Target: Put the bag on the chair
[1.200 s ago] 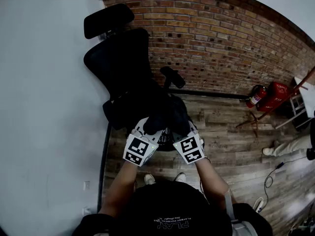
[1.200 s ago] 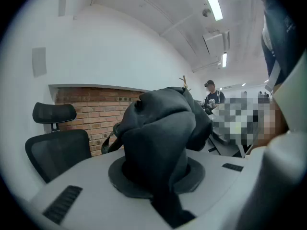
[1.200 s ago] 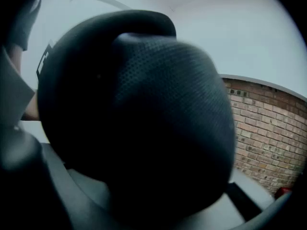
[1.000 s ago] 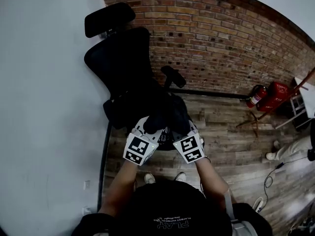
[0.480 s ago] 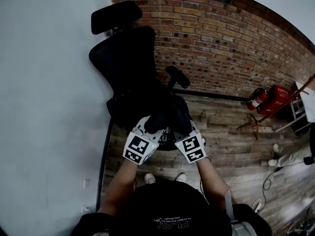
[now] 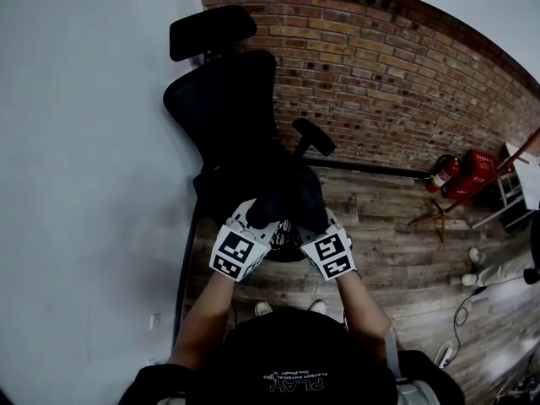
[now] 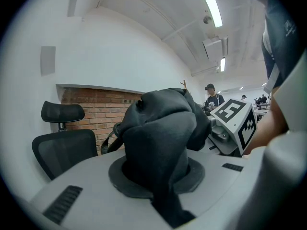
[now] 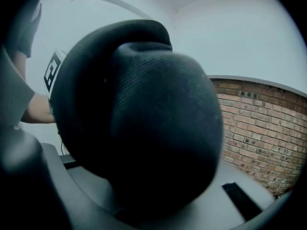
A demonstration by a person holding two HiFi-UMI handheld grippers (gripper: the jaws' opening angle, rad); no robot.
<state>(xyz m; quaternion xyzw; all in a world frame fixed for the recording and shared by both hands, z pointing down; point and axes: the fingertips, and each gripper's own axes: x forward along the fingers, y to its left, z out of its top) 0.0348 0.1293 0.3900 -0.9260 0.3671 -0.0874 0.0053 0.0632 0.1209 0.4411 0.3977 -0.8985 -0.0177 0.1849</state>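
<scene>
The head view is dim and murky, its brick wall (image 6: 405, 66) bowing round dark, rounded corners. Long ceiling lights (image 7: 211, 6) glare white in the left gripper view and wash the walls pale. In the right gripper view the bag (image 8: 144, 119) looms soft, shadowed and out of focus.

Left tongs (image 6: 250, 219), right tongs (image 6: 324, 224) (2 abreast) gripping.

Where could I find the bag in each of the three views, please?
Head view: bag lower centre, over the chair.
Left gripper view: centre, bunched grey fabric.
Right gripper view: fills the middle, dark mesh.
Shared landmark: brick wall, at mid-left in the left gripper view, at right in the right one.
</scene>
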